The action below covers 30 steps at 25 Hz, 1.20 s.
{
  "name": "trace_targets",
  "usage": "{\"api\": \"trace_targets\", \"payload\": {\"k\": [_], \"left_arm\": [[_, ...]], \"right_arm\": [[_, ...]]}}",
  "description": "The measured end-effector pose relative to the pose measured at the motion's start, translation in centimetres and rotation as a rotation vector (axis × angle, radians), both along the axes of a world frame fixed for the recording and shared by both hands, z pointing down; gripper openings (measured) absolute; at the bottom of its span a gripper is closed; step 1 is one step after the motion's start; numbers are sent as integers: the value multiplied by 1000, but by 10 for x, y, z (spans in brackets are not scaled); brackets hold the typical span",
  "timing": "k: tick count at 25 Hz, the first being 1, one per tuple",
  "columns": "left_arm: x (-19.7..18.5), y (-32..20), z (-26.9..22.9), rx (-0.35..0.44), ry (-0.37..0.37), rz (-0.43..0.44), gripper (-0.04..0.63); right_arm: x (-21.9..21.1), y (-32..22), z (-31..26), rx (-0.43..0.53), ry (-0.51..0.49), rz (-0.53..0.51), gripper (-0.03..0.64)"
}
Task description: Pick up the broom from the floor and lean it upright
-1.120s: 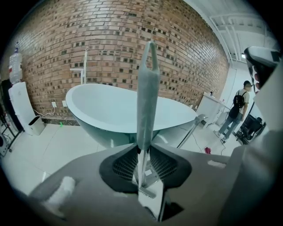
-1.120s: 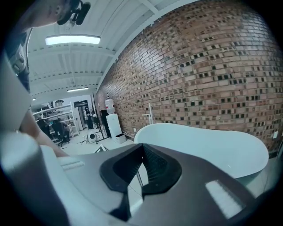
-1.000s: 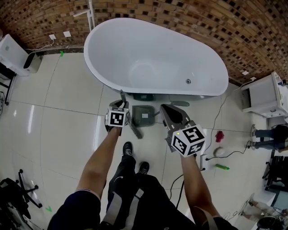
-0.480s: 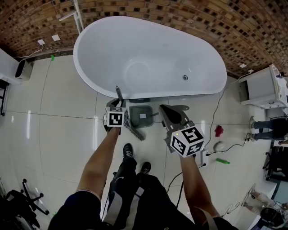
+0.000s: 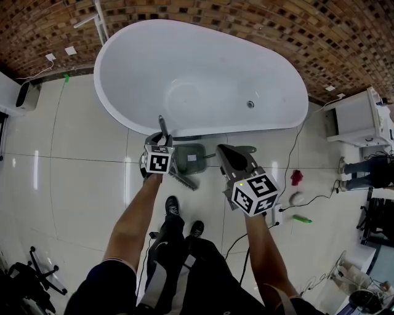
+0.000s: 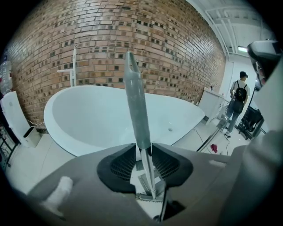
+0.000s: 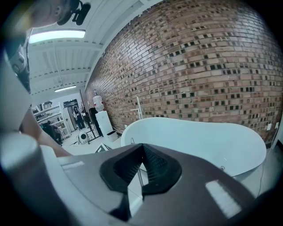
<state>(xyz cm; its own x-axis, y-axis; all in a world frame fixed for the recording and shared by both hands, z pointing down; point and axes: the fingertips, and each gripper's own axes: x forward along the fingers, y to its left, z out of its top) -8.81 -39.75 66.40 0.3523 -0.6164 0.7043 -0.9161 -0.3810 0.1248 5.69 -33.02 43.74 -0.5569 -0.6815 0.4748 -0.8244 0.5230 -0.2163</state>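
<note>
The broom stands almost upright beside the white bathtub (image 5: 203, 74). Its grey handle (image 5: 161, 123) reaches the tub's rim and its brush head (image 5: 184, 179) rests on the floor. My left gripper (image 5: 161, 139) is around the handle partway up. In the left gripper view the handle (image 6: 135, 101) runs between the jaws of the left gripper (image 6: 141, 151), which are opening, with floor showing on both sides of the thin shaft. My right gripper (image 5: 226, 150) hovers to the right of the broom. In its own view the right gripper (image 7: 142, 148) is shut on nothing.
A grey dustpan (image 5: 192, 157) lies on the floor between the grippers. A cable (image 5: 294, 157), a red thing (image 5: 297, 177) and a green thing (image 5: 301, 218) lie at the right, near a white cabinet (image 5: 354, 120). Behind the tub runs a brick wall (image 5: 246, 18).
Both grippers have come closer to the tub. The top of the broom handle now overlaps the tub's rim.
</note>
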Motion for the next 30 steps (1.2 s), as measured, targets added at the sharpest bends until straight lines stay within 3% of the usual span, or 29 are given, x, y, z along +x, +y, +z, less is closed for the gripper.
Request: {"api": "trace_targets", "payload": {"k": [18, 28, 30], "left_arm": [[1, 19, -1, -32, 13, -12, 140], [-19, 24, -48, 32, 53, 18, 136], [-15, 29, -69, 65, 78, 30, 77]], "right_arm": [[10, 3, -14, 24, 6, 17, 2], [-7, 8, -28, 62, -9, 13, 2], [-6, 12, -30, 65, -18, 10, 2]]}}
